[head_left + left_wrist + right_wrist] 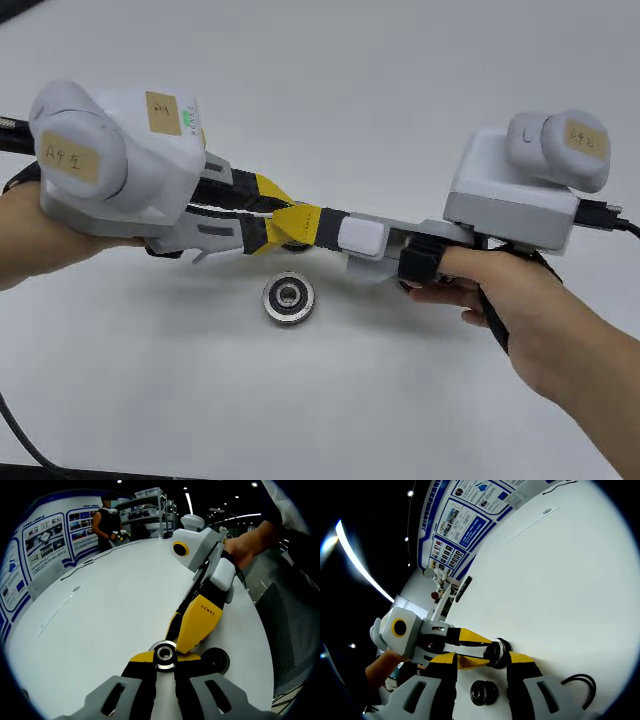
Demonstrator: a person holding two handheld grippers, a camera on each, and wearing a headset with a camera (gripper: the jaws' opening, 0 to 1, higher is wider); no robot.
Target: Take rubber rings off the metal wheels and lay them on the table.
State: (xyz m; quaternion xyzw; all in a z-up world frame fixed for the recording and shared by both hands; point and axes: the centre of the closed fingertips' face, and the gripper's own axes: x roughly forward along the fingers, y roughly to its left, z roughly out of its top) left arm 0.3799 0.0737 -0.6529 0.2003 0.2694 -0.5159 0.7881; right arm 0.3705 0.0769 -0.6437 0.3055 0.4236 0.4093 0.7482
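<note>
White table (400, 80), poster wall (45, 545)

The worktop (420, 90) is a plain white, matte surface. A metal wheel (289, 298) with a dark outer rim lies flat on it in the head view, just on the person's side of the spot where the two pairs of jaws meet, and apart from them. In the right gripper view this wheel sits low between that view's own jaws. A loose black rubber ring (581, 676) lies flat on the worktop just outside the right-hand jaw.
</note>
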